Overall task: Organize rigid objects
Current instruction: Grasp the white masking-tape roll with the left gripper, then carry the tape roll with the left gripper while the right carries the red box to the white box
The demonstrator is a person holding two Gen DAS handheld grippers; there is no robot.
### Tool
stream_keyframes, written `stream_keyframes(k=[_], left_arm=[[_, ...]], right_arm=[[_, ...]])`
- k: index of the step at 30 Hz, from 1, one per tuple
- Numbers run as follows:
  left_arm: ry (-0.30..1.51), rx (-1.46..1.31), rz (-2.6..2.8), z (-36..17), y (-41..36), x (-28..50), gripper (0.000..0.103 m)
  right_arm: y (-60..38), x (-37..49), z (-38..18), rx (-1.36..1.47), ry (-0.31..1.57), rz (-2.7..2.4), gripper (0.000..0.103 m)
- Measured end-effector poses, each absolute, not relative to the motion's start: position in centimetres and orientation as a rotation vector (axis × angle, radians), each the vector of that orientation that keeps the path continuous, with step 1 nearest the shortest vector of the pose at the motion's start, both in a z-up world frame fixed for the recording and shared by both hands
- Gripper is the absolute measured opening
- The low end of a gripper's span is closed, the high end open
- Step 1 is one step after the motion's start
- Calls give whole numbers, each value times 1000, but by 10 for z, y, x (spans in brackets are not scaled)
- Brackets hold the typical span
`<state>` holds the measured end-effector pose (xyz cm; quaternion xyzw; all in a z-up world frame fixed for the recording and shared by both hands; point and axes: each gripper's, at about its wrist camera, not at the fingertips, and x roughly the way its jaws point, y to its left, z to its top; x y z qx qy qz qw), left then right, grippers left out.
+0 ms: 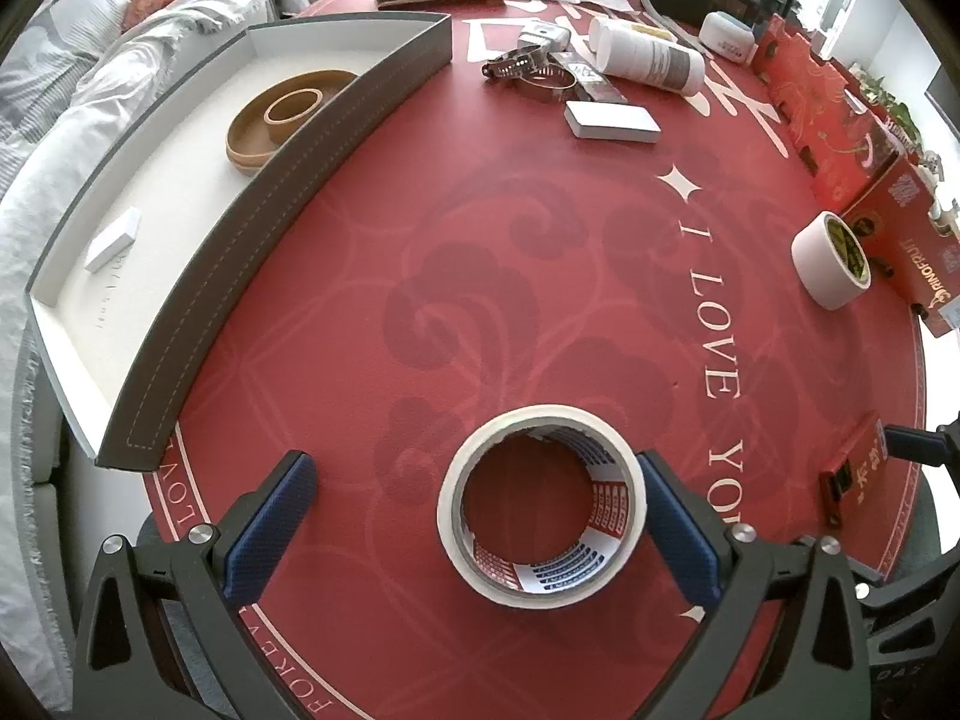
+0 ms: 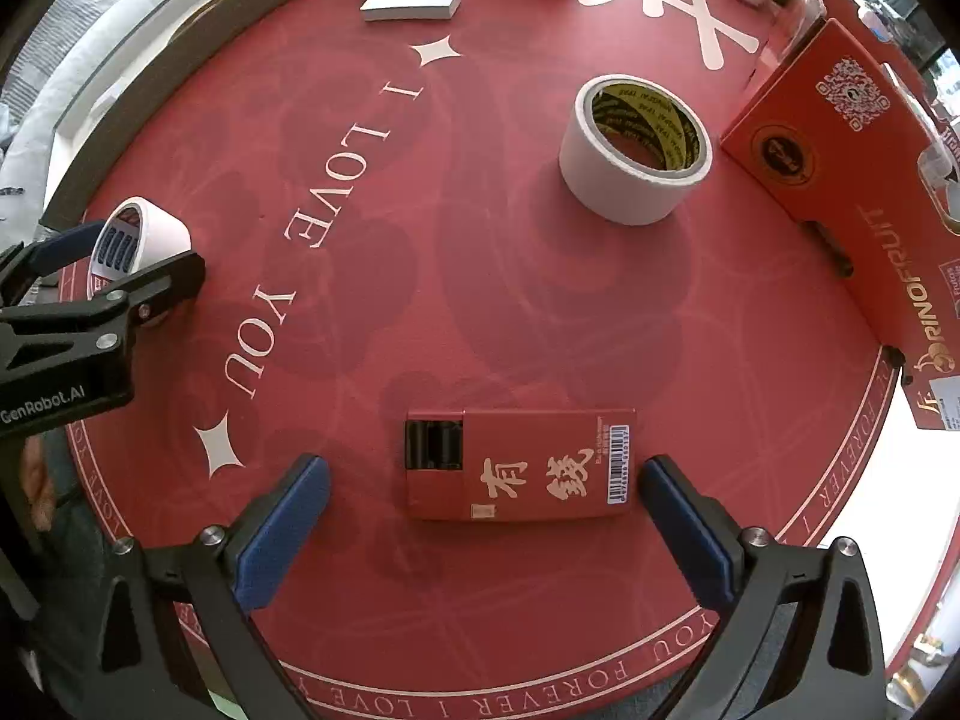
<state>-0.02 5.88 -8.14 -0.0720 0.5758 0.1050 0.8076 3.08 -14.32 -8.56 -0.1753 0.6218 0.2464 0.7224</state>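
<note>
While the left gripper (image 1: 474, 516) has its jaws wide around a tape roll (image 1: 543, 507) on the tabletop (image 1: 480, 276), only one pad touches it. The right gripper (image 2: 486, 516) spreads its jaws wide around a red box (image 2: 522, 465).

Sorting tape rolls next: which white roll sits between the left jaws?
The white tape roll with the red-and-blue printed core sits between the open left gripper jaws. The other white roll, with the yellow-and-black core, stands far off by the orange box.

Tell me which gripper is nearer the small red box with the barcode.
Right. The right gripper straddles the small red box; the left gripper sits off to its left, around a tape roll.
</note>
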Motion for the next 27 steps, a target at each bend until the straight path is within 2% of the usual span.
stream_keyframes(k=[5,6,7,8,9,10,15,18,27], left_arm=[[1272,-159,228,-81,60,1,101],[1276,-154,218,-80,58,2,97],[1275,-143,204,-77,56,2,89],[1271,-126,180,-74,51,1,82],[1265,-105,152,-70,45,0,65],[1262,-87,132,-68,39,-2,56],[1301,-122,126,-66,39,-10,56],[1260,-143,148,-49,46,-15,56],[1036,-250,230,59,65,-16,56]], right_arm=[[-139,29,-89,-387,1378,539,103],[-139,29,-90,-386,1382,535,103],[-139,29,-90,-385,1386,526,102],[-138,28,-88,-379,1387,521,95],[-138,26,-84,-372,1378,518,89],[-139,26,-79,-364,1367,514,70],[-147,25,-77,-288,1379,483,70],[-158,20,-67,-199,1359,489,70],[-161,27,13,21,1187,571,70]])
